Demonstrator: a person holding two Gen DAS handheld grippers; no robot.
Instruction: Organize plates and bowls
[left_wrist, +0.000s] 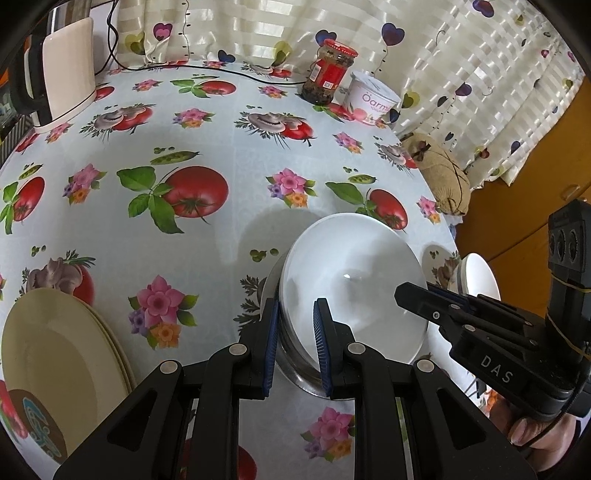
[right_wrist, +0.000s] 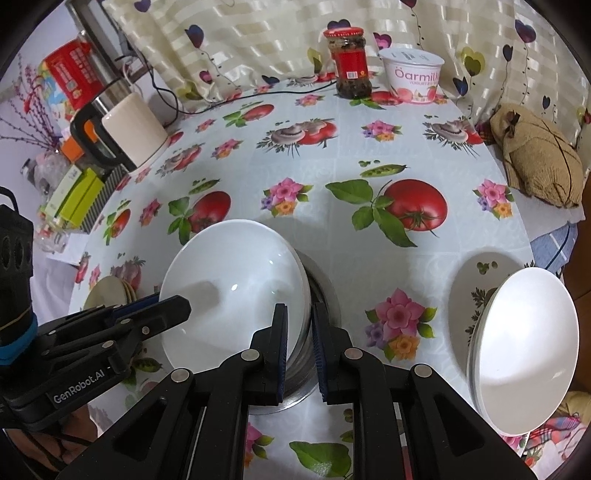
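A white glazed ceramic bowl (left_wrist: 354, 280), round and smooth with glossy highlights, sits nested in a steel bowl (left_wrist: 295, 365) of polished metal near the front middle of the table (left_wrist: 207, 122). Both tools grip this stack from opposite sides.

The left tool (left_wrist: 295, 343), black with ribbed blue pads, holds the near left rim: one pad lies against the metal outside, the other inside the white bowl, at a moderate gap. The right tool (right_wrist: 300, 350) is nearly closed on the right rim of the same stack, its pads pinching the white rim and steel wall together. In the left wrist view the right tool (left_wrist: 402, 291) enters from the right, and its tip covers the far side of the white bowl.

A second white bowl (right_wrist: 524, 350), same glossy finish, rests on a round plate (right_wrist: 469, 280) printed with the tablecloth's pattern, at the near right of the table. A stack of cream plates (left_wrist: 62, 350), flat and matte, lies at the near left.

The table carries a slick oilcloth printed with tomatoes, mushrooms and flowers. At the far edge stand a glass jar (right_wrist: 349, 62) with a red lid and label, and a white yogurt tub (right_wrist: 413, 75). A cream kettle (right_wrist: 133, 129) with a black handle stands far left. A brown coarse-woven cushion (right_wrist: 539, 162) lies beyond the right edge.
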